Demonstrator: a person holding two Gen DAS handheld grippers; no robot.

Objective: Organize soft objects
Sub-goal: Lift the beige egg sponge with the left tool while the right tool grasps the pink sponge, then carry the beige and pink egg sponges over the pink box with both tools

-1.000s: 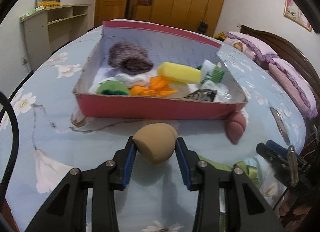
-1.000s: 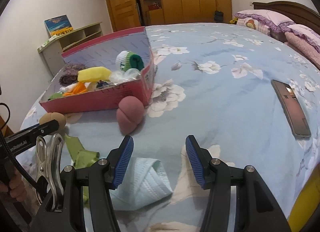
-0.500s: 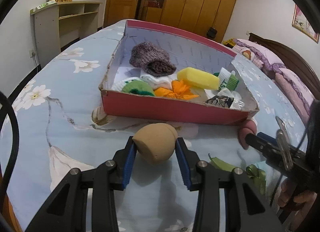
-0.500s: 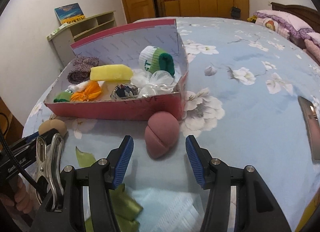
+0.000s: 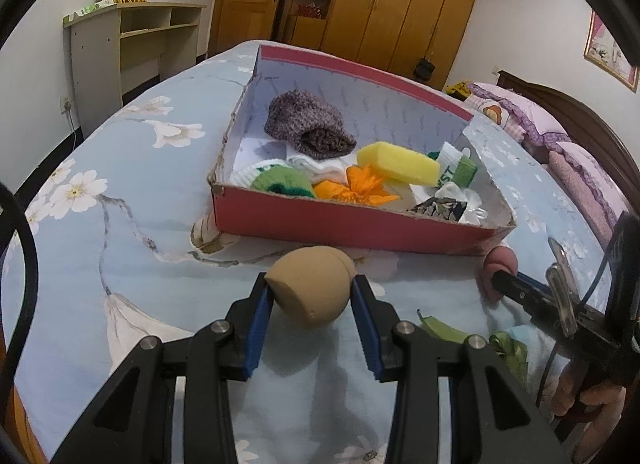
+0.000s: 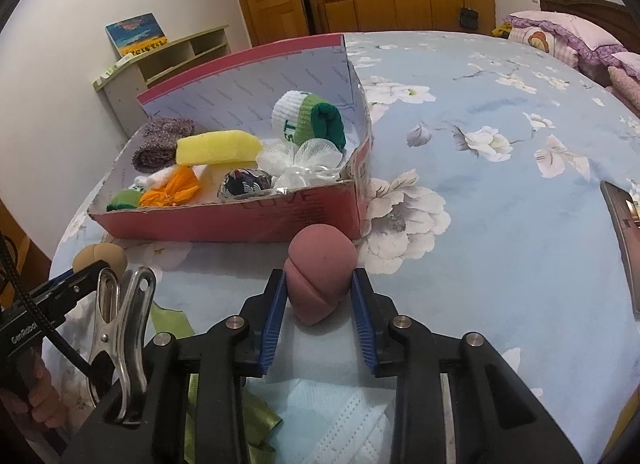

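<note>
The left gripper (image 5: pixel 312 300) is holding the tan sponge (image 5: pixel 310 286) between its blue pads, closed on both sides of it, just in front of the red box (image 5: pixel 344 222). The right gripper (image 6: pixel 319 298) is standing around the pink sponge (image 6: pixel 322 278), which is lying on the bed (image 6: pixel 500 224) beside the near corner of the box. Its pads are at the sponge's sides, but I cannot tell if they are already pressing or only touching.

To do this step well, I think the right gripper should close gently until the sponge is dented a little, not crushed, then lift straight up above the box wall. The box is already crowded with socks (image 6: pixel 308 120), a yellow sponge (image 6: pixel 218 148) and an orange cloth (image 5: pixel 356 188), so each sponge should be going to a free gap. The two grippers are near each other, so moving one at a time seems safer.
</note>
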